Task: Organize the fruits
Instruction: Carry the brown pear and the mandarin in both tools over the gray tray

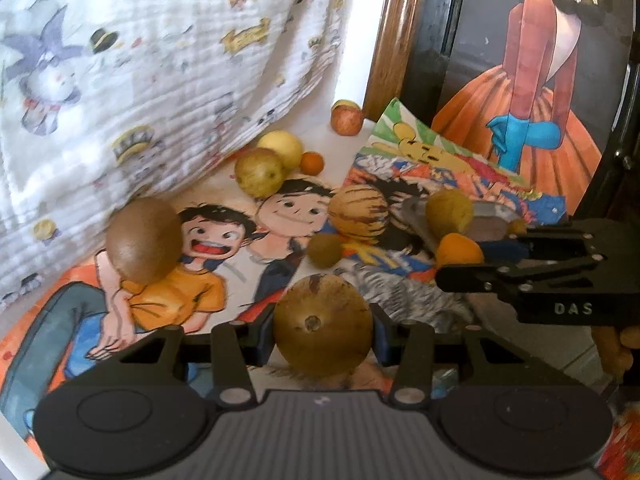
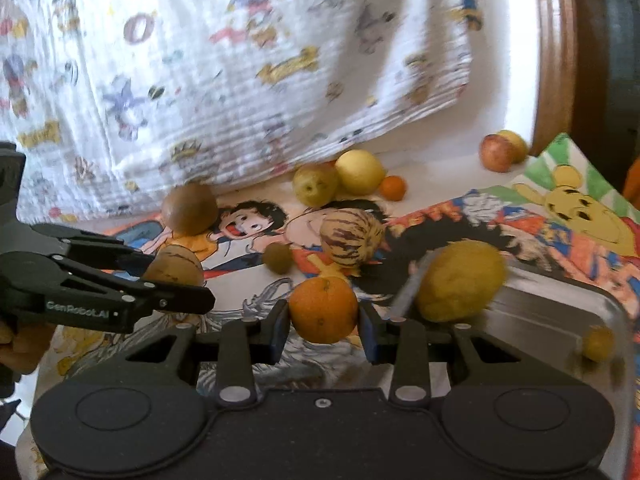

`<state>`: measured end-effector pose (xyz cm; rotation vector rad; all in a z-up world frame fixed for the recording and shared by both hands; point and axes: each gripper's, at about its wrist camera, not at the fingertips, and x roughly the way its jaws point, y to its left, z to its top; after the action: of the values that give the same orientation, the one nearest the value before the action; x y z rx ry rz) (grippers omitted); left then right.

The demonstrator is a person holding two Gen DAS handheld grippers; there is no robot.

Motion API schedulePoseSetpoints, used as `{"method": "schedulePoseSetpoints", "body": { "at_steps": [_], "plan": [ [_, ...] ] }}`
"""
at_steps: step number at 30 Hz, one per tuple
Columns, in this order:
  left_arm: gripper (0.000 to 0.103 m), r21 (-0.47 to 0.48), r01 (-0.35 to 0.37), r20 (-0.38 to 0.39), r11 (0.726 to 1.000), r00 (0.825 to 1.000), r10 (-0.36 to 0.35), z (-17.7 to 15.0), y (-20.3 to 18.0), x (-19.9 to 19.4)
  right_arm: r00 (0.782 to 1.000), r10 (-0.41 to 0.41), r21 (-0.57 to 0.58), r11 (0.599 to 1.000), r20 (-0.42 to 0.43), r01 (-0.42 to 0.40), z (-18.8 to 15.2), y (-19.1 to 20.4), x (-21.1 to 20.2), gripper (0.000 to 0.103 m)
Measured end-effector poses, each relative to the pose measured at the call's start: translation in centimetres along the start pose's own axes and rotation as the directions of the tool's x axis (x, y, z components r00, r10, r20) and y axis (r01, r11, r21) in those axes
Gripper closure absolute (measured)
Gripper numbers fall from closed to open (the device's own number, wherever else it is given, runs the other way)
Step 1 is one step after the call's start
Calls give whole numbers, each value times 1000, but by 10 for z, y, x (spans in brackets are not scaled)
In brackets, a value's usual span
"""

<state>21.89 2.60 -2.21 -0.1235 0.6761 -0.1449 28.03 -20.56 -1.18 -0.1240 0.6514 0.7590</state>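
Black lettering-bearing linkages read "DAS" on the right gripper [image 1: 460, 256] and "GenRobot.AI" on the left gripper [image 2: 176, 276]. Left clamps a brown round fruit [image 1: 322, 326] above the cartoon mat [image 1: 240, 280]; right clamps an orange [image 2: 323, 309] beside the metal tray [image 2: 560, 300], where a blurred yellow fruit [image 2: 460, 280] sits.

On the counter [image 2: 432, 160] lie drawings [image 2: 248, 220] with fruit scattered over them. A tray [image 2: 560, 292] sits at the right, with a lemon [image 2: 460, 280] over its left rim and a small fruit [image 2: 598, 344] inside. A striped melon [image 2: 352, 236] lies left of the tray. Behind it three fruits [image 2: 344, 178] cluster at the foot of a hanging cloth [image 2: 240, 60]; an apple [image 2: 496, 152] lies far right by a wooden frame [image 2: 554, 52].
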Motion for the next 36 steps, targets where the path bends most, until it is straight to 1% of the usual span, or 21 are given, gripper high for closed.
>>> {"method": "schedulePoseSetpoints", "body": {
  "at_steps": [3, 8, 13, 19, 22, 25, 32, 36],
  "plan": [
    [52, -16, 15, 13, 1000, 1000, -15, 4, -13, 4, 999, -31, 27, 999, 24, 30, -3, -13, -17, 64],
    [52, -18, 46, 22, 999, 999, -46, 12, -40, 17, 993, -109, 63, 992, 44, 106, -15, -41, -40, 64],
    [52, 3, 87, 18, 996, 996, -87, 18, -69, 33, 983, -178, 97, 980, 44, 173, -29, -69, -54, 64],
    [52, 52, 134, -10, 990, 991, -134, 23, -101, 56, 967, -249, 133, 961, 51, 241, -41, -96, -61, 64],
    [52, 78, 156, -22, 985, 988, -155, 27, -113, 68, 961, -271, 157, 953, 49, 261, -45, -110, -60, 64],
    [52, 112, 167, -37, 980, 986, -164, 28, -124, 79, 958, -285, 156, 949, 40, 276, -48, -118, -55, 64],
    [52, 175, 166, -58, 970, 986, -159, 25, -138, 94, 961, -275, 136, 953, 21, 270, -51, -124, -44, 64],
    [52, 183, 156, -64, 971, 987, -147, 24, -139, 98, 957, -290, 109, 952, 20, 286, -49, -122, -41, 64]
  ]
}}
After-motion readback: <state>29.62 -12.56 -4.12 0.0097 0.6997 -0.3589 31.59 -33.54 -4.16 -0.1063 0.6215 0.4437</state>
